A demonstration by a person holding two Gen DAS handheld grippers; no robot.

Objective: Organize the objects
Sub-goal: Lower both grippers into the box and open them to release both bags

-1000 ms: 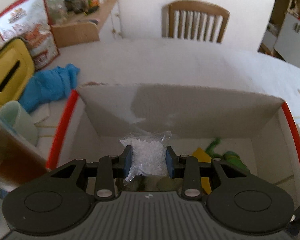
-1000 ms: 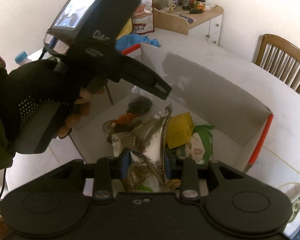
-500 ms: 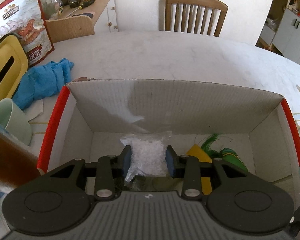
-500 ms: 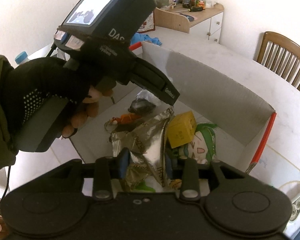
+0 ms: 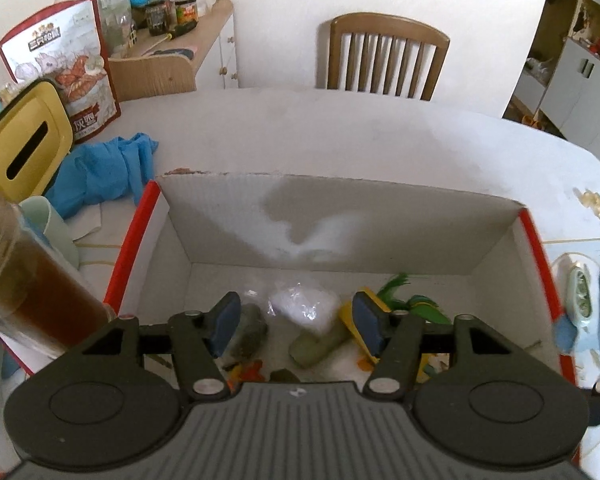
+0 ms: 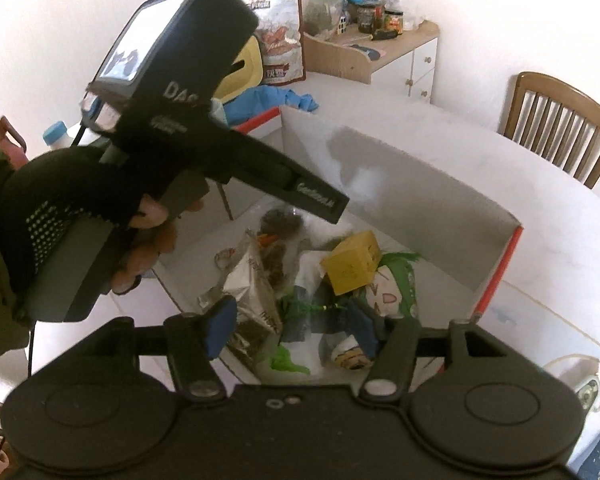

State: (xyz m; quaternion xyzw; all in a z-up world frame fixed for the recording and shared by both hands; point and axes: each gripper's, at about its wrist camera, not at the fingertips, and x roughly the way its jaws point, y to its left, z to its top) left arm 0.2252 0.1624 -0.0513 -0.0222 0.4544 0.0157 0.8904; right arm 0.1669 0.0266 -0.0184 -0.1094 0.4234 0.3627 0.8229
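Both releases look done, so the next move is probably to fetch another loose object. The left gripper stands wide over the cardboard box, the bag of white granules below it. The right gripper is wide too, the foil snack bag beneath its left finger, beside a yellow cube and a green-haired doll.
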